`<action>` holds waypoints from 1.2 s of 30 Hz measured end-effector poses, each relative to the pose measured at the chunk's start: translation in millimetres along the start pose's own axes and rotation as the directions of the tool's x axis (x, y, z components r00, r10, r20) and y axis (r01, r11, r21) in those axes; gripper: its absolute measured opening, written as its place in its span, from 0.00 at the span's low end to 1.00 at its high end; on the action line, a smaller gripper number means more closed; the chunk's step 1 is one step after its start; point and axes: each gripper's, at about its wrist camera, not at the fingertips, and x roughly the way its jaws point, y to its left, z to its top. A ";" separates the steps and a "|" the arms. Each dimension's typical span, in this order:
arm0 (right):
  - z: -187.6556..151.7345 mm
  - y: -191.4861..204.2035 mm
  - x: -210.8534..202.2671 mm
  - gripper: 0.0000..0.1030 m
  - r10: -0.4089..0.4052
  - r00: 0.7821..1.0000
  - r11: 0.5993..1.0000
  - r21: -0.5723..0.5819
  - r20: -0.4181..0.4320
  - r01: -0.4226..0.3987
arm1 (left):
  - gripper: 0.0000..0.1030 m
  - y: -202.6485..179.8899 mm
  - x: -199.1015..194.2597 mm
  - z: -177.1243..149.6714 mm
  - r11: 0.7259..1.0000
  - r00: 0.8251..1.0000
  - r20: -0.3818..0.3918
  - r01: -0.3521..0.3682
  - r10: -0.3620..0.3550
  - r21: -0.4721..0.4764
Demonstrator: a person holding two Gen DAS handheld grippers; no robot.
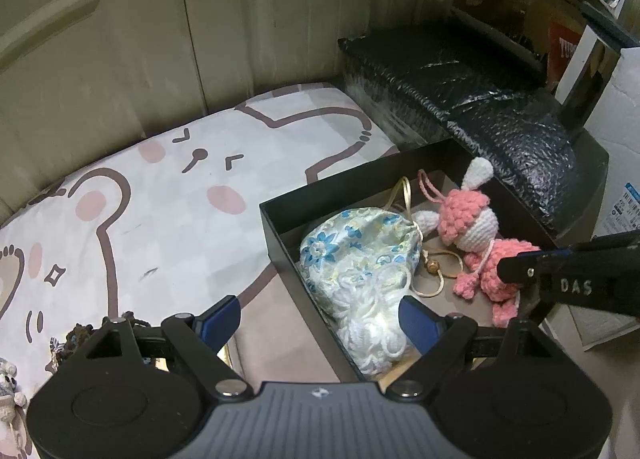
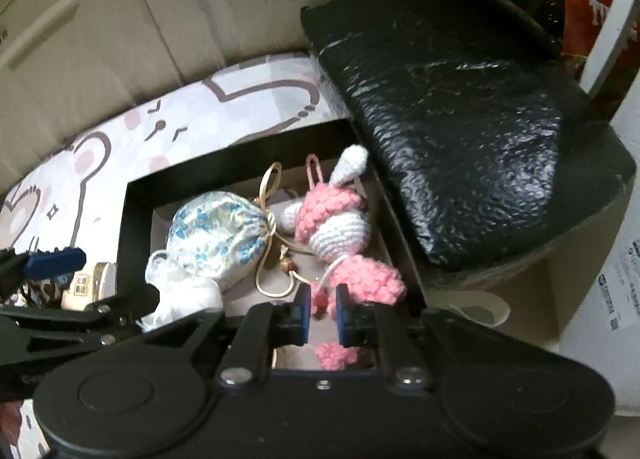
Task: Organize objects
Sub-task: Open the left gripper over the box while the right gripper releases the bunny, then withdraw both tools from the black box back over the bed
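- The pink crochet bunny [image 2: 340, 227] lies in the black box [image 1: 280, 219] on the bed, its long axis running away from the right gripper [image 2: 322, 313] – ears far, legs near.
- Right jaws: nearly shut, with a pink bit of the bunny between the pads, apparently pinched.
- Left gripper [image 1: 320, 319]: jaws wide, holding nothing, over the white yarn [image 1: 368, 323] beside the floral pouch [image 1: 360, 247].
- The right hand is nearer the bunny.
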 end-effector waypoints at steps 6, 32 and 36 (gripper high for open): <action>-2.0 -2.3 -15.4 0.19 -0.018 0.999 1.000 0.011 0.034 0.018 | 0.84 -2.7 -10.4 -0.5 1.000 1.000 0.010 0.008 -0.008 -0.004; -27.9 -1.2 -91.7 0.85 -0.100 0.970 0.994 -0.013 0.220 0.106 | 1.00 17.6 -81.3 -14.4 0.990 0.994 0.095 -0.036 0.049 -0.137; -32.4 -0.6 -99.0 0.96 -0.107 0.966 0.994 -0.011 0.236 0.112 | 1.00 19.2 -89.0 -18.1 0.989 0.991 0.109 -0.056 0.071 -0.135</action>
